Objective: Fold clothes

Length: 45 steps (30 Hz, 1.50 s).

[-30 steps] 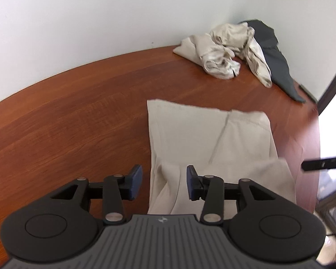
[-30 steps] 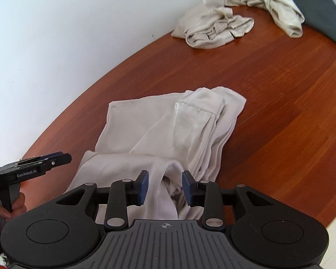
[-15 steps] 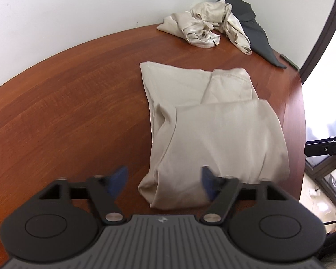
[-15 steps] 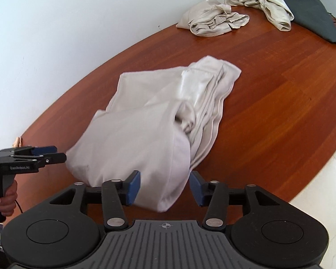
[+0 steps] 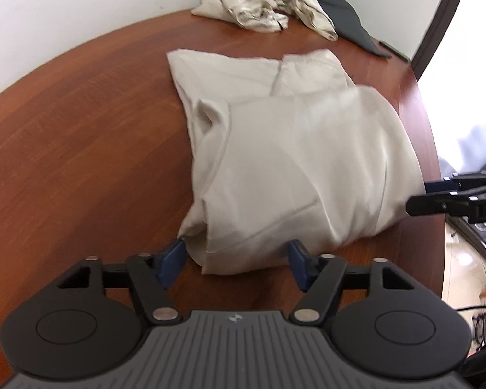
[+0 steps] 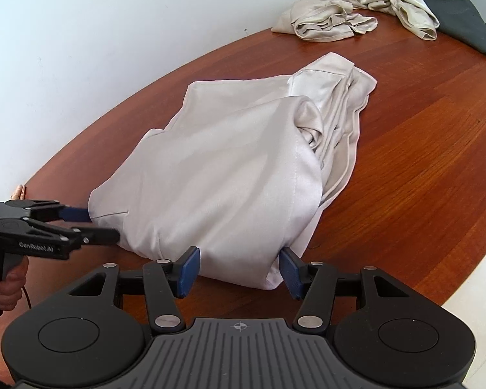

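A beige garment (image 5: 295, 165) lies folded over on itself on the wooden table (image 5: 81, 149), its near fold bulging upward. My left gripper (image 5: 236, 262) is open, its blue pads on either side of the garment's near left corner, not pinching it. The right gripper (image 6: 238, 272) is open too, straddling the near right corner of the same garment (image 6: 223, 181). In the right wrist view the left gripper (image 6: 90, 223) shows side-on at the cloth's left edge. The right gripper (image 5: 421, 197) pokes in at the right of the left wrist view.
A heap of crumpled beige clothes (image 5: 269, 9) and a dark grey garment (image 5: 346, 16) sit at the far end of the table by the white wall. The table's rounded edge (image 6: 463, 278) runs close on the right. A hand (image 6: 6, 285) holds the left gripper's handle.
Both grippers have opened wide and let go of the garment's edge. They have drawn back toward the near side, and the folded-over layer now rests on the lower half.
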Tool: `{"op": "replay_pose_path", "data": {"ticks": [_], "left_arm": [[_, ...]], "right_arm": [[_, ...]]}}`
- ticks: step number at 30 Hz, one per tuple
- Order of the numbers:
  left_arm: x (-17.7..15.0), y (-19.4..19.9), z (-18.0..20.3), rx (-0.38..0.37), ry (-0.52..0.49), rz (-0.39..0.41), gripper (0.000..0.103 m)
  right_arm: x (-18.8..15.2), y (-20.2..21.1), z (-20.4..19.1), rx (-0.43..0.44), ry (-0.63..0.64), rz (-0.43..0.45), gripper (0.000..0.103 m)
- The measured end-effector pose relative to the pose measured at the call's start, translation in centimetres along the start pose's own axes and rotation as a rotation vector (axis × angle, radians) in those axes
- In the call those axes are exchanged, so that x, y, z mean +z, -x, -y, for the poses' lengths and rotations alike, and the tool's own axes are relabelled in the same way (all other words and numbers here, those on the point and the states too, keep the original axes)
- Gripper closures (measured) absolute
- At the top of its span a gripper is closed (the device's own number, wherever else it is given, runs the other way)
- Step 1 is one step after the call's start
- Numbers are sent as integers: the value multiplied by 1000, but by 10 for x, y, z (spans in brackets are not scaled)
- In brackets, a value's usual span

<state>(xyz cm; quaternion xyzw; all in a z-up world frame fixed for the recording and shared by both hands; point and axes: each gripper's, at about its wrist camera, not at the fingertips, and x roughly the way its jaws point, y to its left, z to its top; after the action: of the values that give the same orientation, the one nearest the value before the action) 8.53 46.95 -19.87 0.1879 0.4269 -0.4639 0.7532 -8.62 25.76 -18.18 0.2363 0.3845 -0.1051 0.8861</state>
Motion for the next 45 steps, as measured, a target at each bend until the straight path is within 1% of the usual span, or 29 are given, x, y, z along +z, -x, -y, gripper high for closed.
{"op": "replay_pose_path", "data": {"ticks": [1, 2, 3, 4, 6, 7, 12, 16, 20, 23, 25, 27, 31, 35, 38, 41, 45], "left_arm": [[-1, -1, 1, 0, -6, 2, 39], [-2, -2, 3, 0, -14, 7, 43], [-2, -2, 5, -1, -24, 15, 51], [-2, -2, 7, -2, -35, 22, 61], [-4, 0, 11, -6, -65, 48, 77], [-5, 2, 13, -11, -75, 58, 79], [-8, 18, 14, -57, -77, 70, 81], [-10, 30, 15, -94, -78, 81, 83], [-16, 53, 19, -140, -87, 88, 85], [-22, 69, 20, -178, -65, 88, 89], [-24, 76, 22, -190, -47, 89, 92], [-24, 81, 25, -200, -26, 91, 93], [-12, 84, 26, -206, 22, 117, 95], [-1, 87, 28, -212, 71, 142, 95], [17, 84, 24, -208, 124, 168, 95], [37, 78, 20, -184, 155, 191, 95], [65, 65, 13, -128, 196, 207, 95]], "right_arm": [[-1, -2, -1, -2, 7, 0, 52], [-3, -4, -1, -4, 14, -3, 61], [-4, -6, -2, -7, 21, -6, 66], [-5, -7, -2, -10, 25, -7, 77], [-5, -6, -2, -13, 29, -4, 82], [-6, -5, -2, -11, 32, 1, 85], [1, 15, -3, 17, 46, 28, 89], [4, 34, -4, 44, 57, 19, 89], [1, 57, -3, 74, 30, 1, 89], [-4, 74, -4, 101, 7, -17, 89], [-6, 84, -4, 121, -9, -30, 90], [-5, 92, -5, 136, -17, -36, 90], [6, 101, -2, 162, -50, -29, 91], [29, 103, 5, 177, -72, -13, 92], [49, 101, 13, 181, -82, -2, 92], [70, 92, 24, 189, -102, 9, 93], [99, 72, 40, 194, -113, 12, 93]]}}
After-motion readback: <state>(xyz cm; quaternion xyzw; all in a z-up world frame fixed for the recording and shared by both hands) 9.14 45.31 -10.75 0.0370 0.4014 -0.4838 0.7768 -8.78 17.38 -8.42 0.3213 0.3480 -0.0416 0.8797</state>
